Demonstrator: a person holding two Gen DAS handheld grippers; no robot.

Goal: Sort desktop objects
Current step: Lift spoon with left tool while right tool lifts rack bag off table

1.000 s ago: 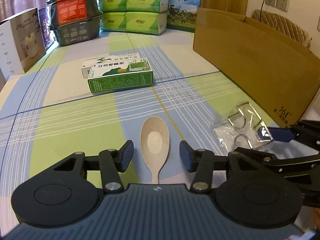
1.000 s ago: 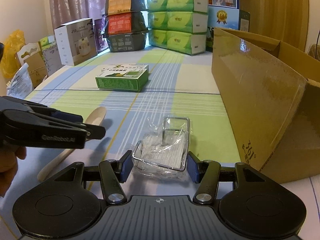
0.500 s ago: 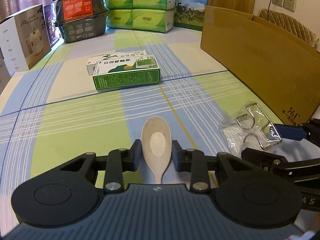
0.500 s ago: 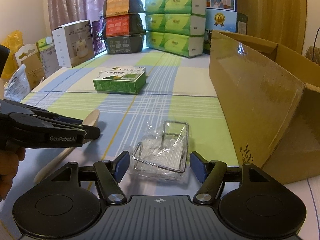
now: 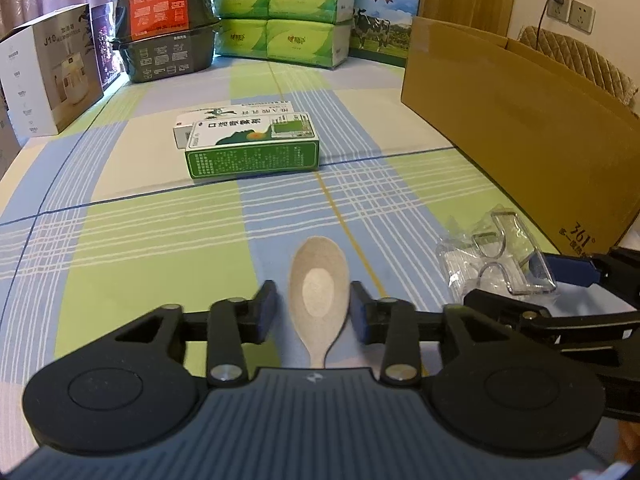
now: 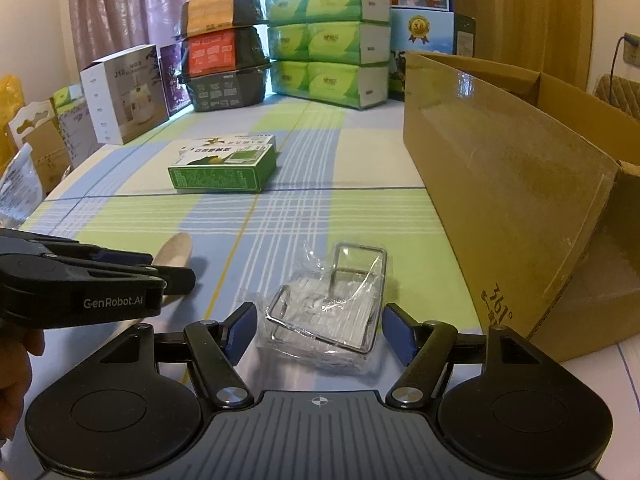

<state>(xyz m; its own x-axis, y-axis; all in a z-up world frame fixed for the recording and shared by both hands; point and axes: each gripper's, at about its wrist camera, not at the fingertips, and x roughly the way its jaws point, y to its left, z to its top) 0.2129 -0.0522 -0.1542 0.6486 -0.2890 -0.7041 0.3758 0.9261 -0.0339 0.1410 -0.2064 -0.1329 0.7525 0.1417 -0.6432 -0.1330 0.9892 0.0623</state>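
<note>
Now the left gripper (image 5: 313, 310) has narrowed its jaws around the bowl of the wooden spoon (image 5: 319, 292). A second ago they stood wide on either side; at this moment the right pad looks to be touching the bowl's edge, while a thin gap shows at the left one, so the grasp is near but seems not quite closed. The spoon lies flat on the tabletop (image 5: 120, 248), handle pointing near.

The right gripper (image 6: 319, 326) has opened wider over the same second, and its jaws stand released on either side of the clear plastic packet with a wire rack inside (image 6: 332, 300), apart from it on both sides. Judging from this, both pickups are under way, with the cardboard box (image 6: 500, 184) to the right as a likely destination.

From the left wrist, the spoon's bowl and both pads are plain, and the packet appears only at the right edge. The right wrist shows the box's open top and how close it stands to the packet, but the left gripper's body hides most of the spoon. Farther off lies a green carton (image 5: 252, 152), untouched.
</note>
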